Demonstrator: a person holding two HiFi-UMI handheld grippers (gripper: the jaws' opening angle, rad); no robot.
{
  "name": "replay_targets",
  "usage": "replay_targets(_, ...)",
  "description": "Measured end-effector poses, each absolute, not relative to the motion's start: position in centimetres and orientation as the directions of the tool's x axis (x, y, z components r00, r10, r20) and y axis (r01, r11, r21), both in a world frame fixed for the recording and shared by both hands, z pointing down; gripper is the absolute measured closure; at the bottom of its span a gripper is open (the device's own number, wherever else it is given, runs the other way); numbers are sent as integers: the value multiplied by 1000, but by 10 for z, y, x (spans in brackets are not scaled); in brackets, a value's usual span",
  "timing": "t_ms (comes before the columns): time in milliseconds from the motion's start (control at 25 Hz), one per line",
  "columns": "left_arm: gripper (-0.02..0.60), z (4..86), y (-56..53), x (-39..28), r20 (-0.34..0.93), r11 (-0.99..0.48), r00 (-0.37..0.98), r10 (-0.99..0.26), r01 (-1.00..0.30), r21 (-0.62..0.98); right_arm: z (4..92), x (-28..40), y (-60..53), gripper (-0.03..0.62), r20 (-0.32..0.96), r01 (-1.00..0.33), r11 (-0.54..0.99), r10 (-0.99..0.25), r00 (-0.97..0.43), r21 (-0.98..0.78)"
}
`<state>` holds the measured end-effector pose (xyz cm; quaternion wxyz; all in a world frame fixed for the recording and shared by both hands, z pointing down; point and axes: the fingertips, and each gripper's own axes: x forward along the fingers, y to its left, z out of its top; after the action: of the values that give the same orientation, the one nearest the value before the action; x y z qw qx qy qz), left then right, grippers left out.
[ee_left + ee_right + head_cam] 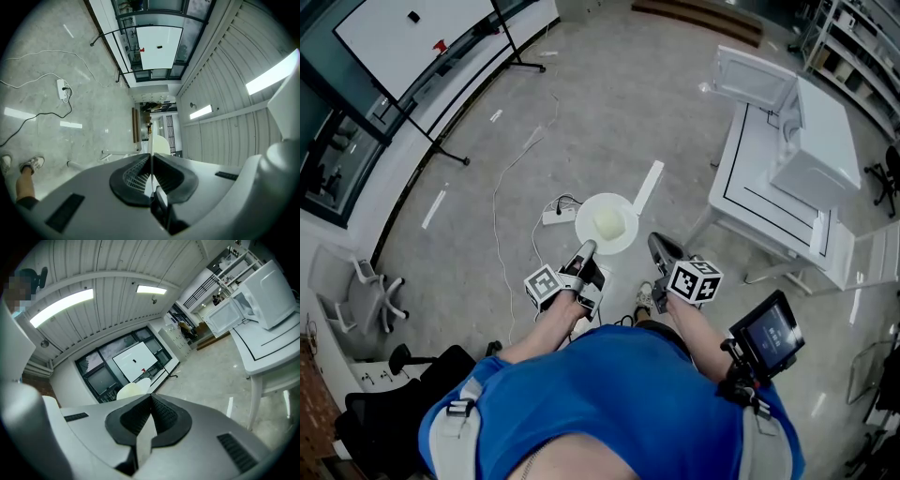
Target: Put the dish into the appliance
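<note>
The left gripper (586, 251) is gripping the dish (607, 223) by its near rim, carrying it. The right gripper (659, 247) is clenched on nothing. The next move probably means swinging the dish far right into the open microwave (811, 141).

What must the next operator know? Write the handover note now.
Left gripper: shut on the rim of the round white plate, held over the floor.
Right gripper: shut, empty, beside the plate.
White microwave oven: on the white table, door open, ahead to the right.
Done: plate gripped.
Left: carry it over, set it inside.
</note>
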<state>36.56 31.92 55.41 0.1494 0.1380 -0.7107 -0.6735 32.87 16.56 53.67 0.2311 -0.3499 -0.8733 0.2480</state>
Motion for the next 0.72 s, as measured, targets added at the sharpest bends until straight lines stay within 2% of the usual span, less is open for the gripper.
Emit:
replay_targets(200,565,538,304,315,-11,70,-911,-413,-43,997,530,280,156,593,216,507,630,727,-652,-588)
replay_targets(720,565,531,262,211,-4,84,-915,-404,-42,996,524,174,127,594,190,527,600,749,-635,-602)
